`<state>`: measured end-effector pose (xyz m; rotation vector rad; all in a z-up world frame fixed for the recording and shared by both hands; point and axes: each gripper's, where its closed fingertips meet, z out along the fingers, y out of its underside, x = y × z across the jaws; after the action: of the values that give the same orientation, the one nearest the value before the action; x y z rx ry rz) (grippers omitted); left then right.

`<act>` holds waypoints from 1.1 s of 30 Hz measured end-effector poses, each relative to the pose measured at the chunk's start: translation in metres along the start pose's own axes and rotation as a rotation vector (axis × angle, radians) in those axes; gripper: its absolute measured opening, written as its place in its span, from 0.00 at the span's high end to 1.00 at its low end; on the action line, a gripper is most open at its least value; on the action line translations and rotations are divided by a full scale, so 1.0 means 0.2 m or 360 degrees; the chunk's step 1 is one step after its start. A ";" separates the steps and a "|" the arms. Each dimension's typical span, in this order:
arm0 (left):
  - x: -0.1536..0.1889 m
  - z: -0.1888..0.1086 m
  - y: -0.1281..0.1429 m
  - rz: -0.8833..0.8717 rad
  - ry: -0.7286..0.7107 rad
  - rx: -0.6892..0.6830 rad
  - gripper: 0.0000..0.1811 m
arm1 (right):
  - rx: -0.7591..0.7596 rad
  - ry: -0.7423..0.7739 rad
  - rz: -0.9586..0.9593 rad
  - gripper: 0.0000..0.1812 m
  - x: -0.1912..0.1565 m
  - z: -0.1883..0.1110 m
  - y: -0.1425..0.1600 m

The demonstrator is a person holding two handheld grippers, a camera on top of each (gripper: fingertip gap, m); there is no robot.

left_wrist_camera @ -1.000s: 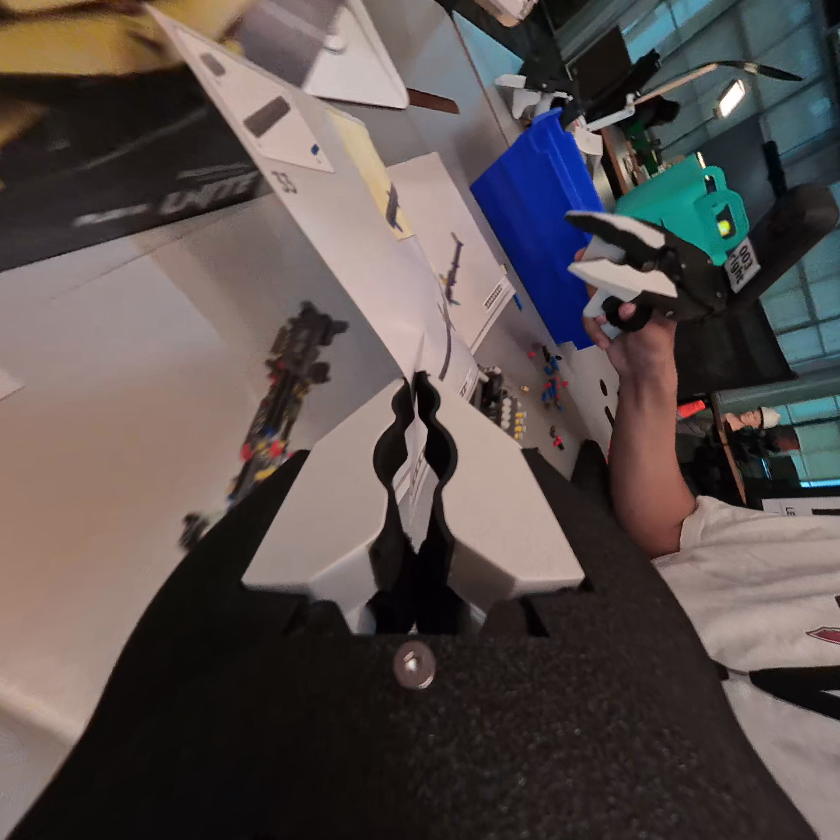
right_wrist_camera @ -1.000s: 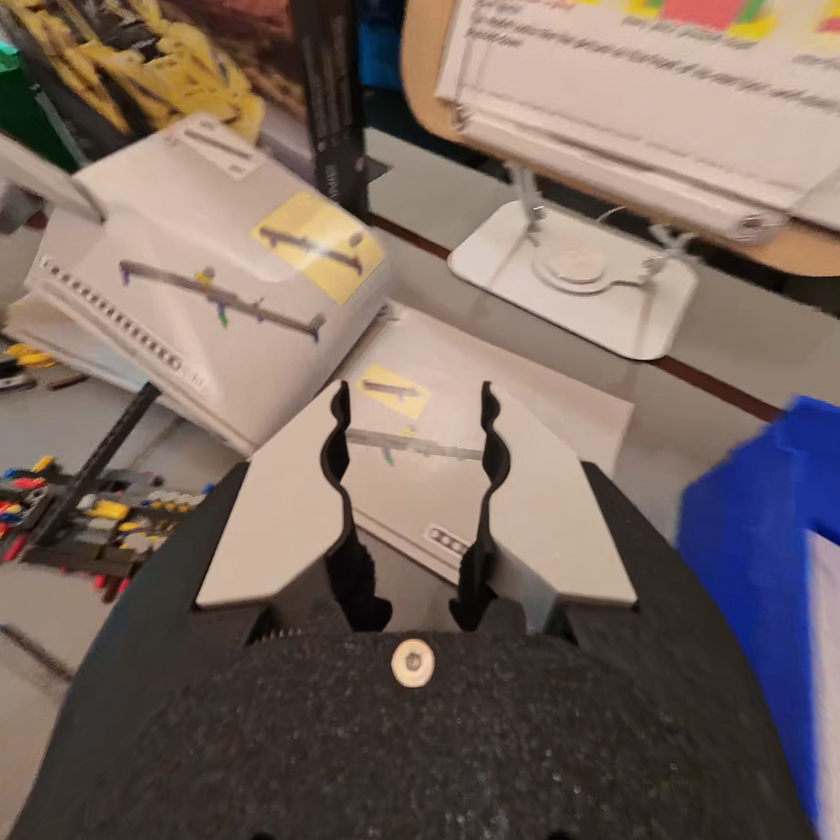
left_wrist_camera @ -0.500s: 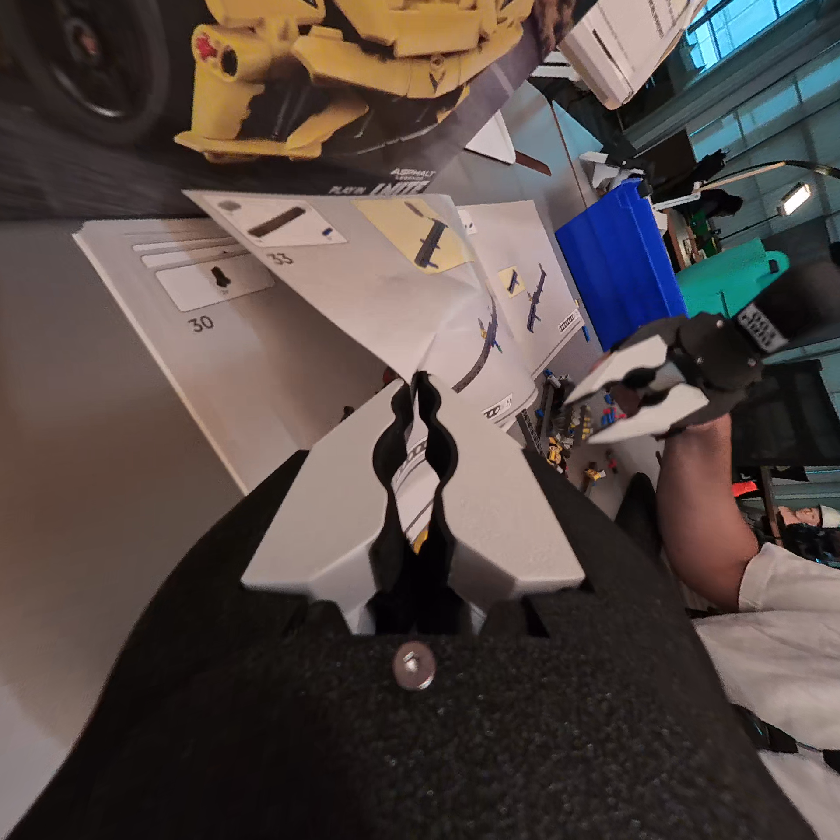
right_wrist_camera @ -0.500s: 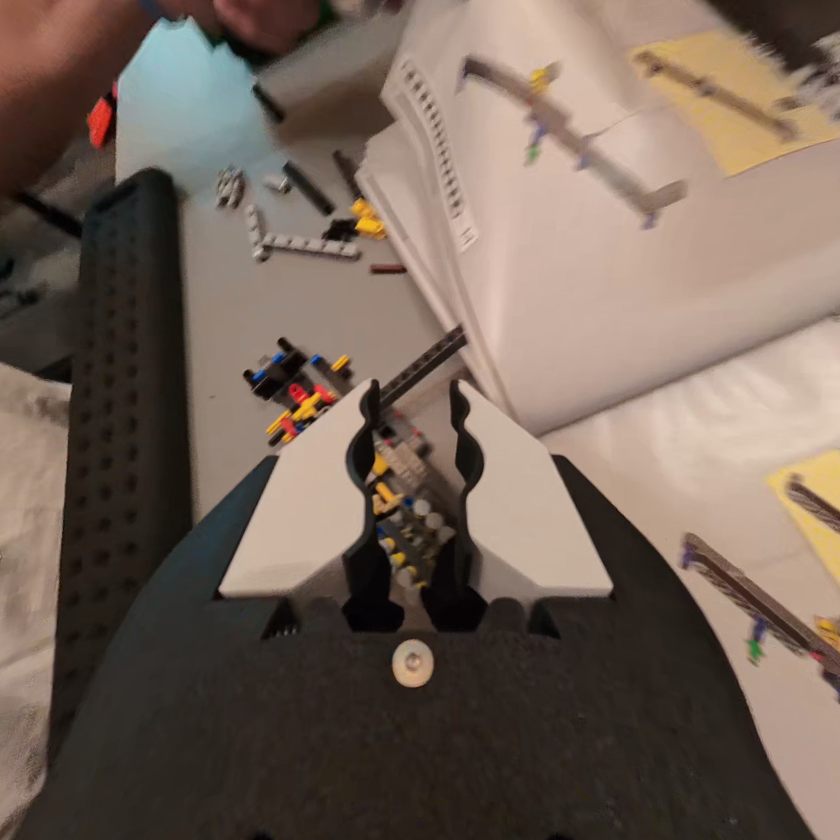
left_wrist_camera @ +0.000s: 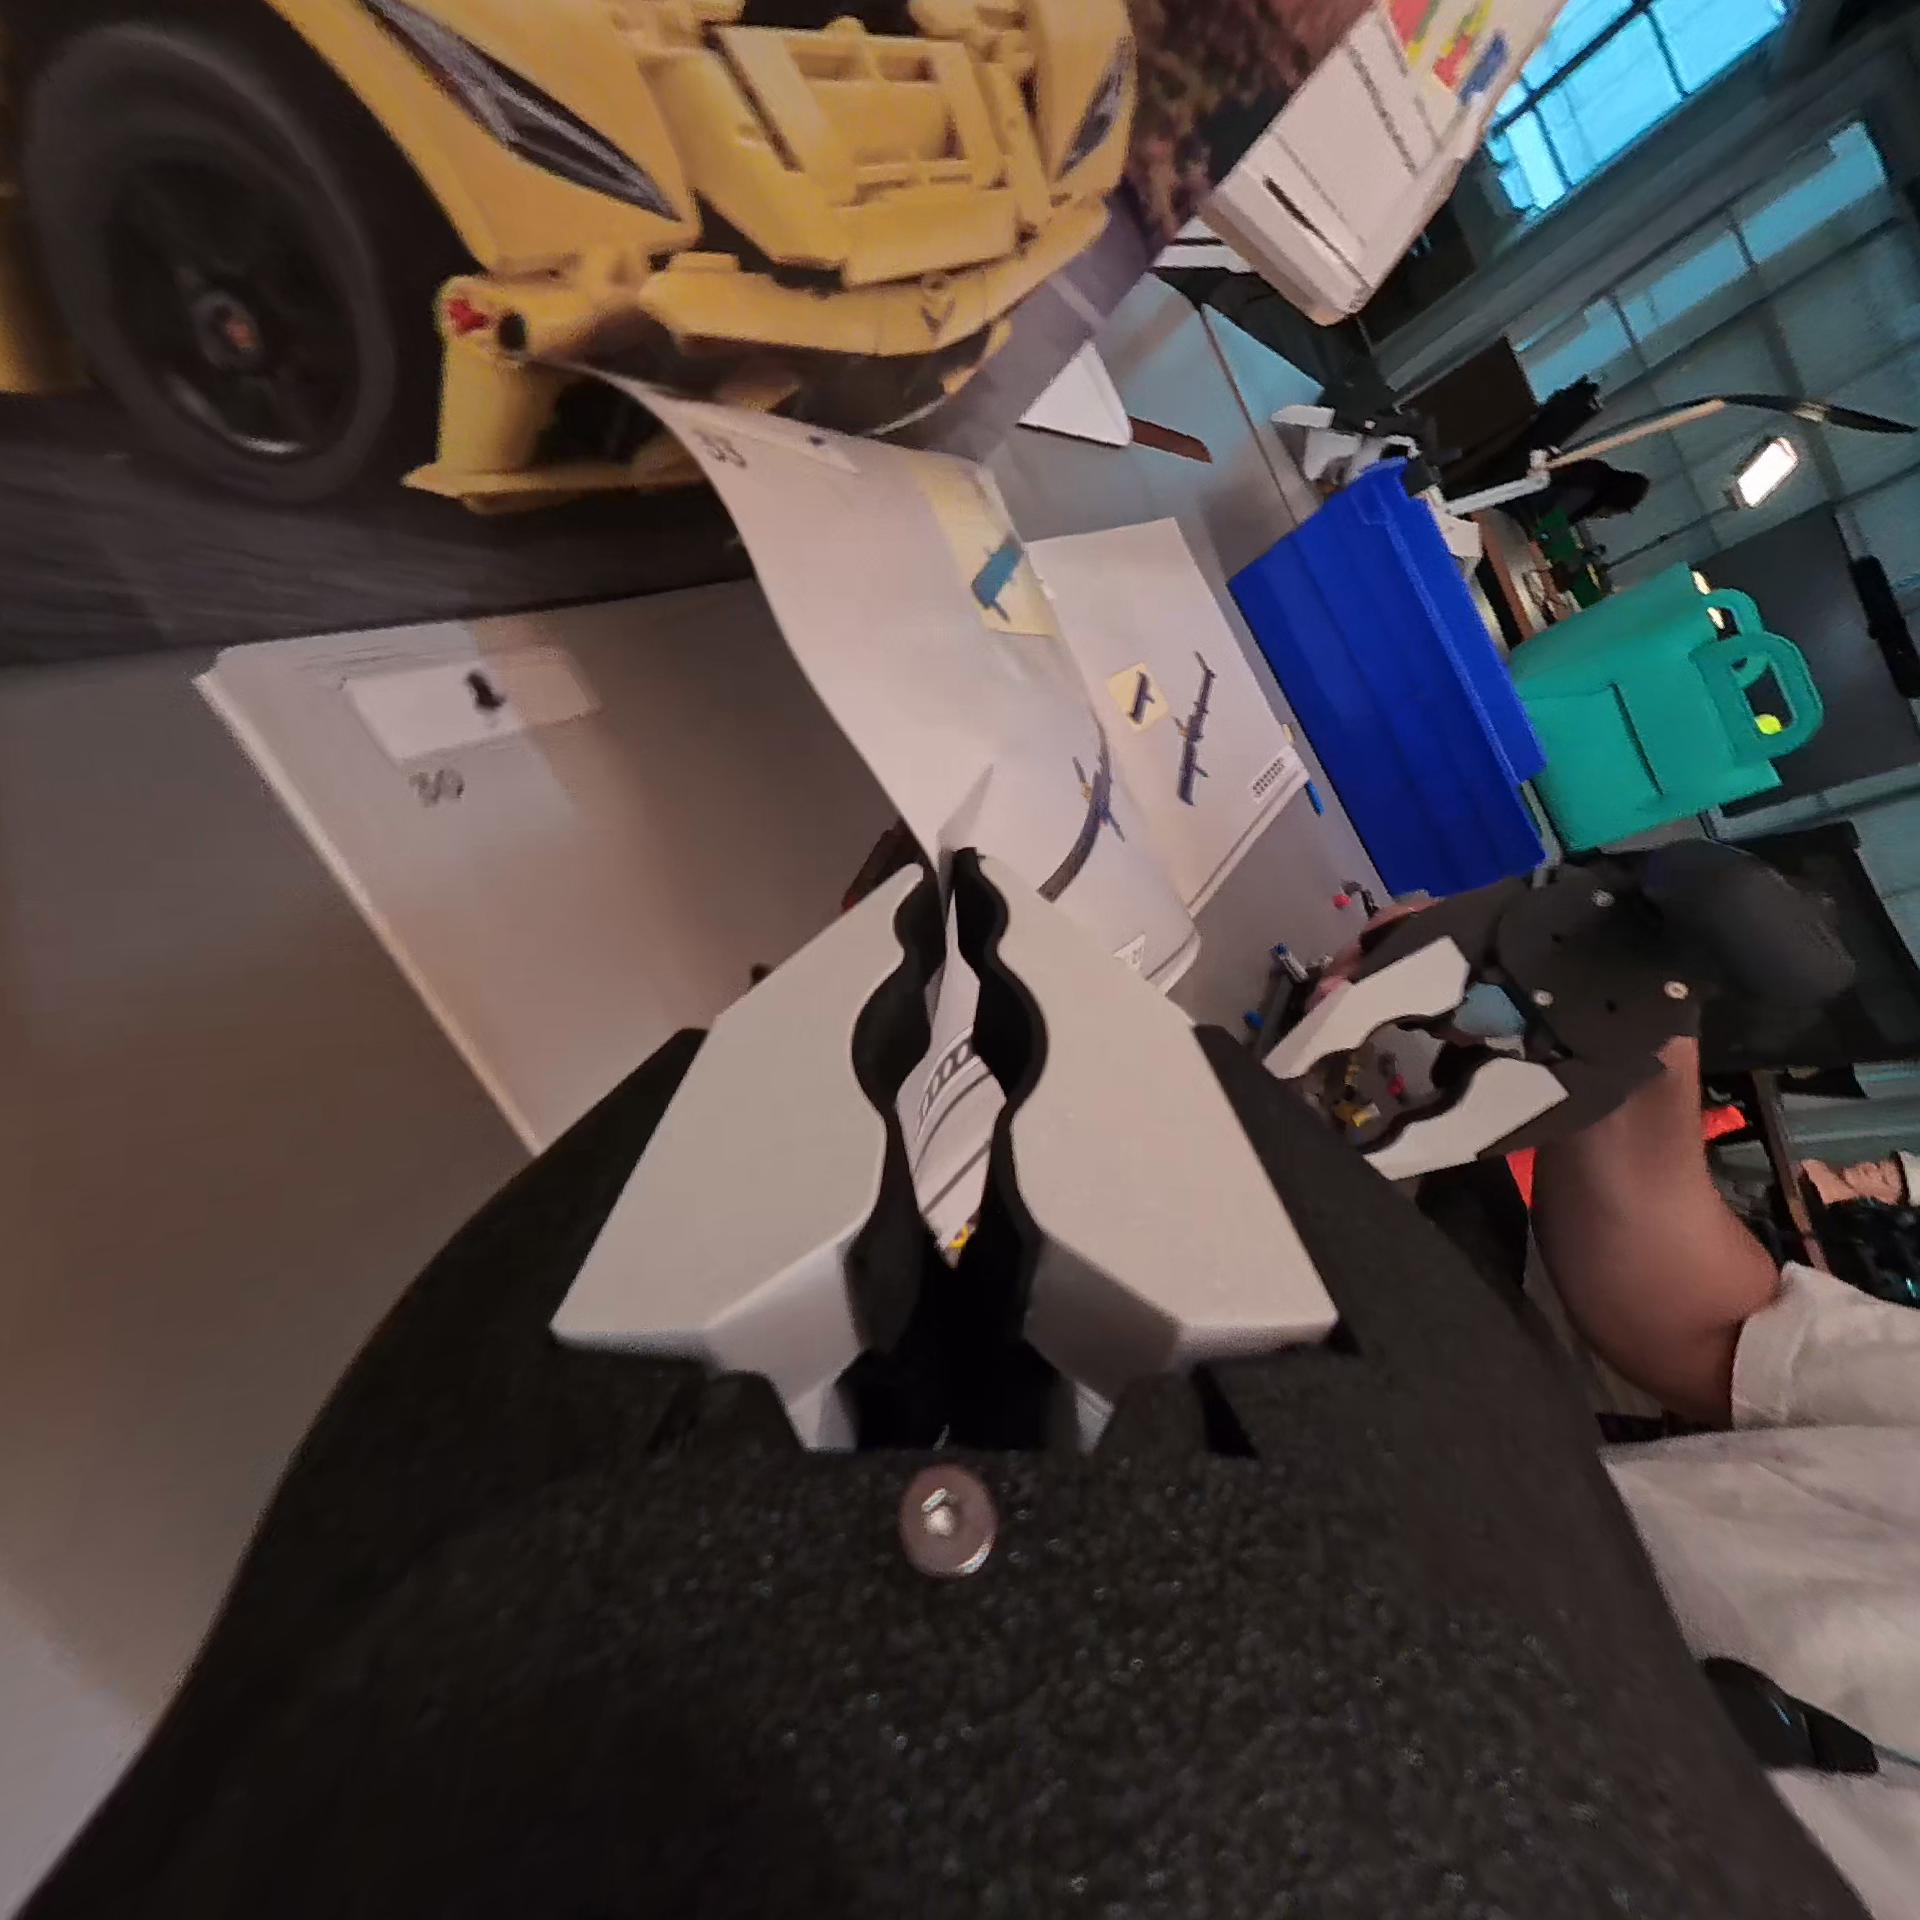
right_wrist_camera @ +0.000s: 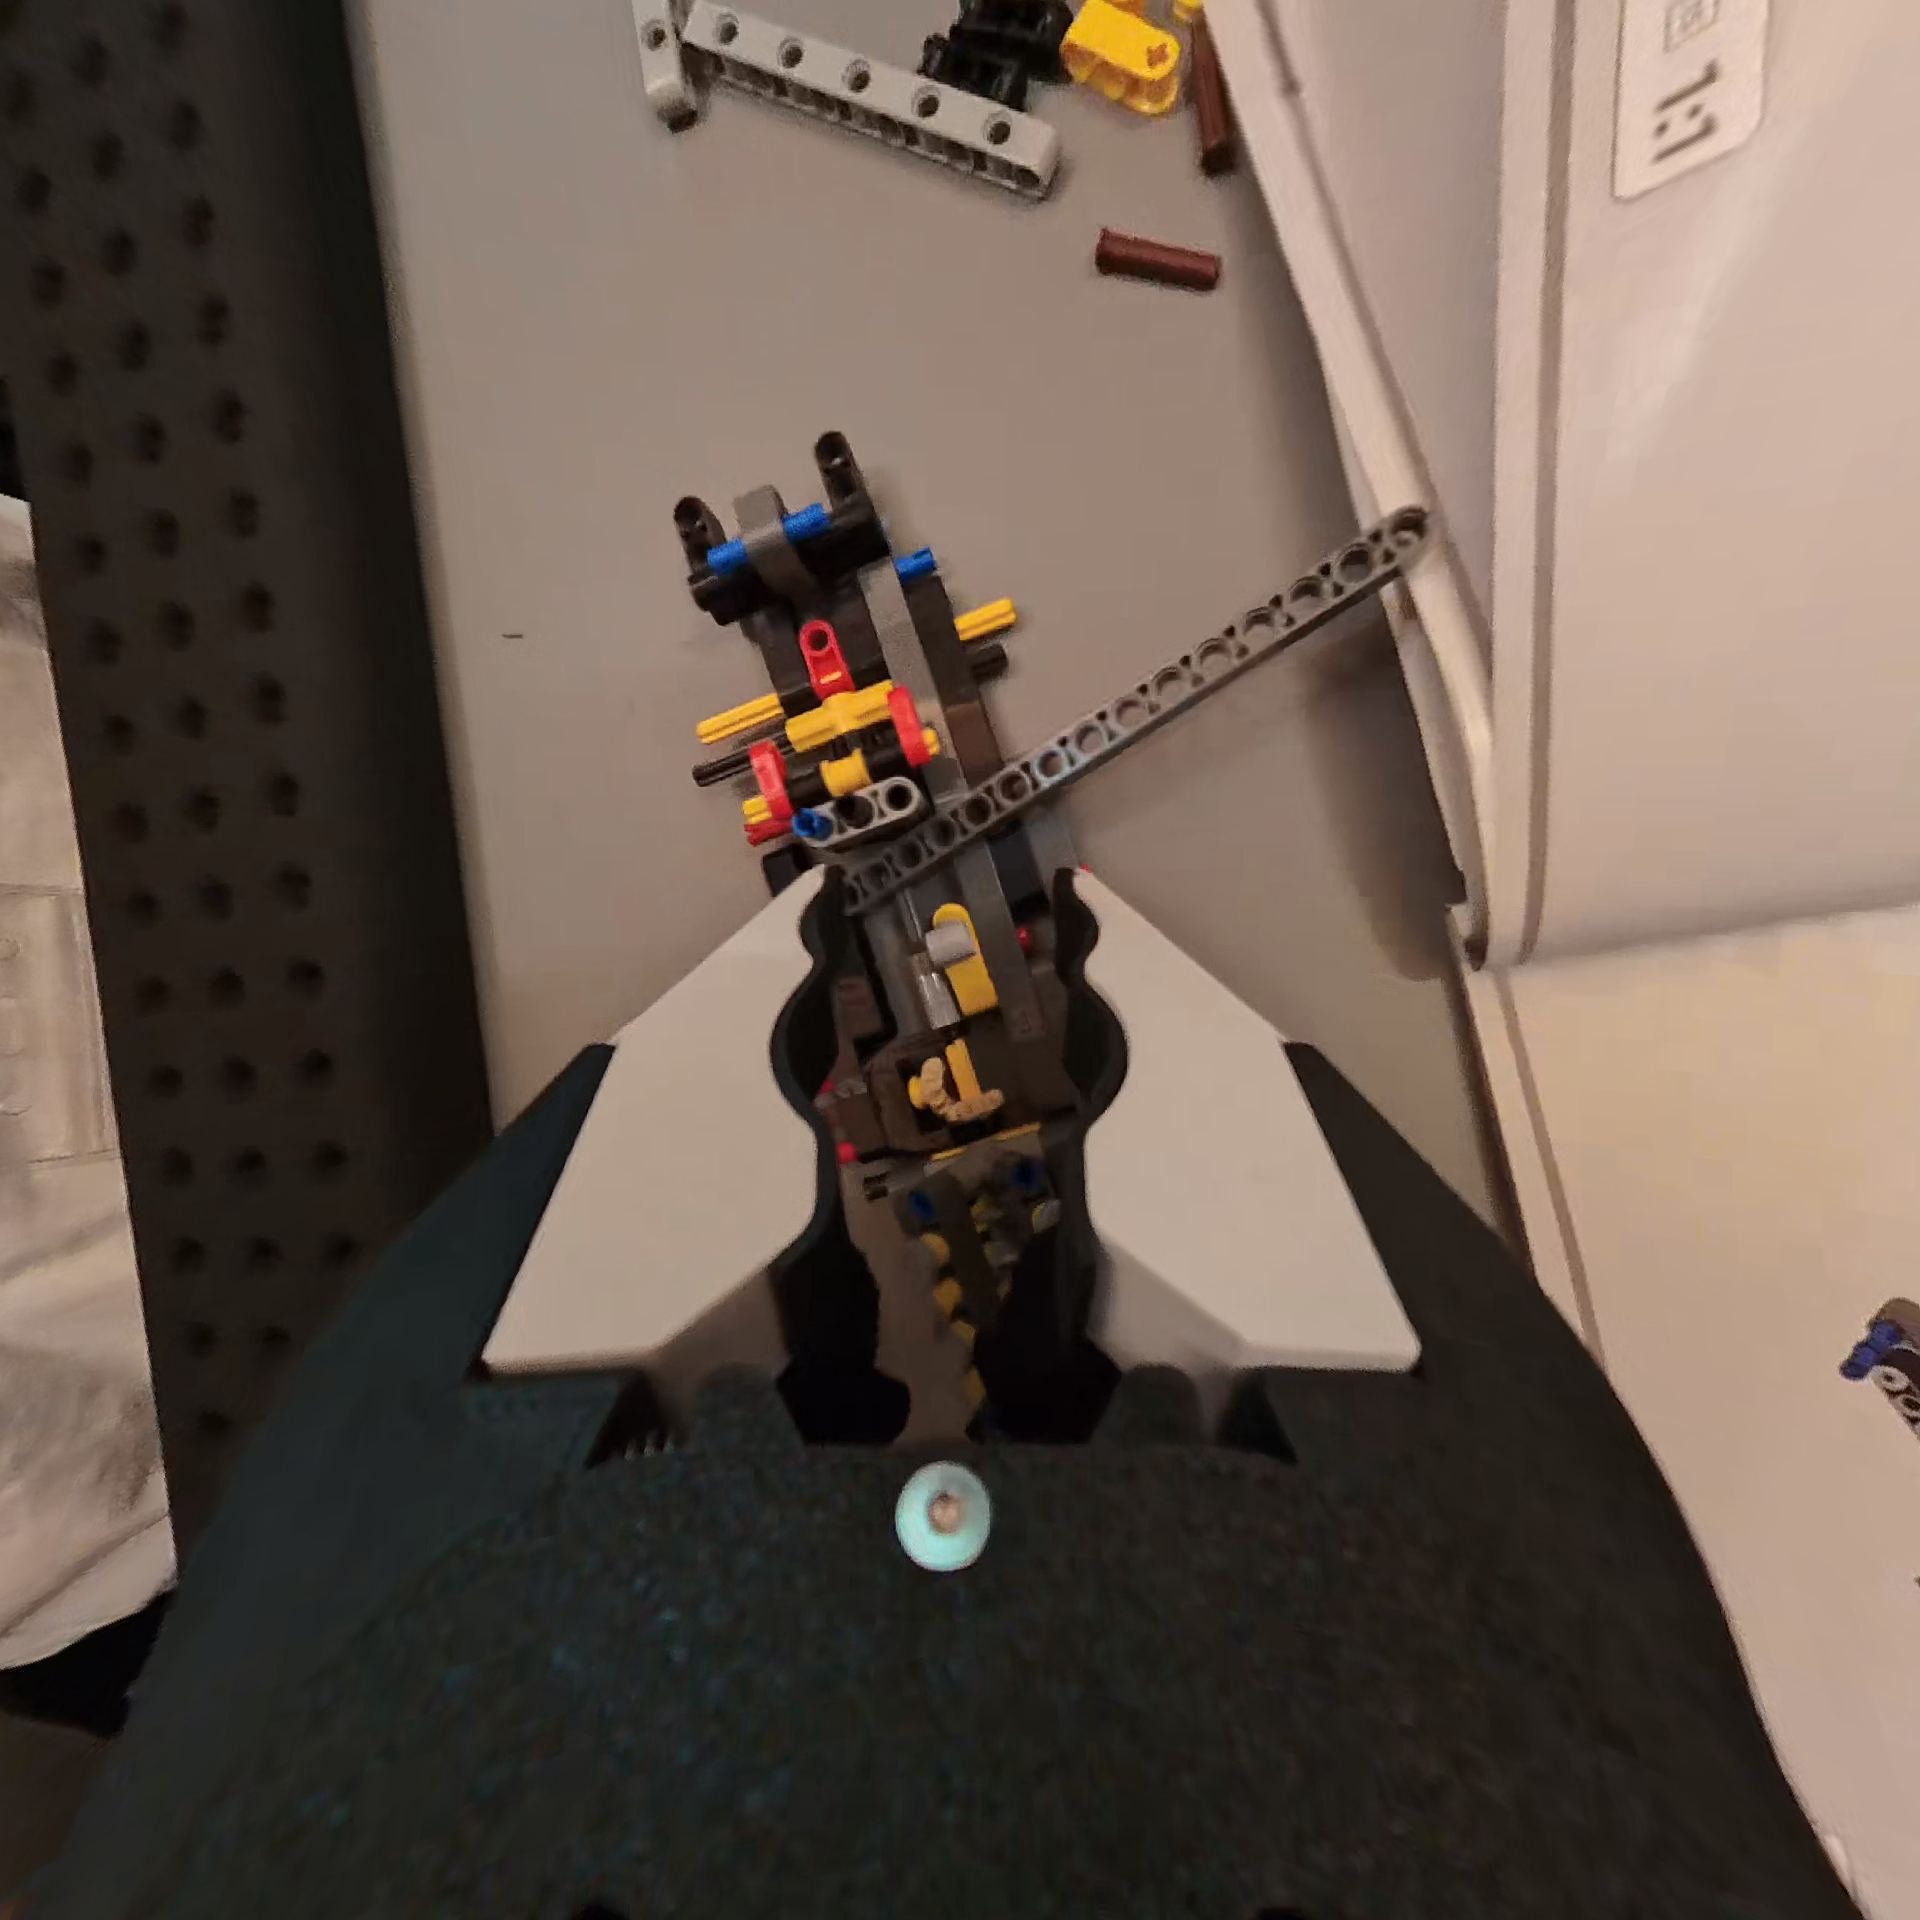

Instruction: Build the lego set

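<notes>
Grey jaws of the left gripper [left_wrist_camera: 951, 883] pinch the lower edge of a lifted page [left_wrist_camera: 914, 623] of the instruction booklet [left_wrist_camera: 582, 862], which lies open on the tabletop [left_wrist_camera: 156, 1039] before the set's box [left_wrist_camera: 416, 260] with its yellow car picture; the step in hand appears to be turning to the next instruction. Across the tabletop, the right gripper [right_wrist_camera: 940, 894] hangs low over the half-built lego assembly [right_wrist_camera: 831, 707], a black and dark-grey frame studded with red, yellow and blue pins, lying just beside the booklet's edge with a long grey beam [right_wrist_camera: 1164, 707] slanting across it. Its jaws stand apart, straddling the near end of the assembly; whether they touch it is hard to tell from this angle. Loose pieces, among them a light grey beam [right_wrist_camera: 862, 94] and a brown pin [right_wrist_camera: 1155, 258], lie farther off. Next, the page likely needs laying flat and releasing, then the right jaws closing squarely on the frame. A forearm [left_wrist_camera: 1642, 1247] holds that gripper level, angled toward the booklet.
</notes>
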<state>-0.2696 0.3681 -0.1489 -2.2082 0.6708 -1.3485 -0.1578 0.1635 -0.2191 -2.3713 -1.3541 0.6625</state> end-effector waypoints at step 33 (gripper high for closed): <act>-0.10 -0.03 0.22 0.0053 -0.0047 -0.0281 1.00 | 0.0020 -0.0009 -0.0576 0.97 -0.31 -0.05 -0.65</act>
<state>-0.2899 0.3459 -0.1871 -2.3379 0.8406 -1.2815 -0.2740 0.1731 -0.1321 -2.0360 -1.7157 0.5686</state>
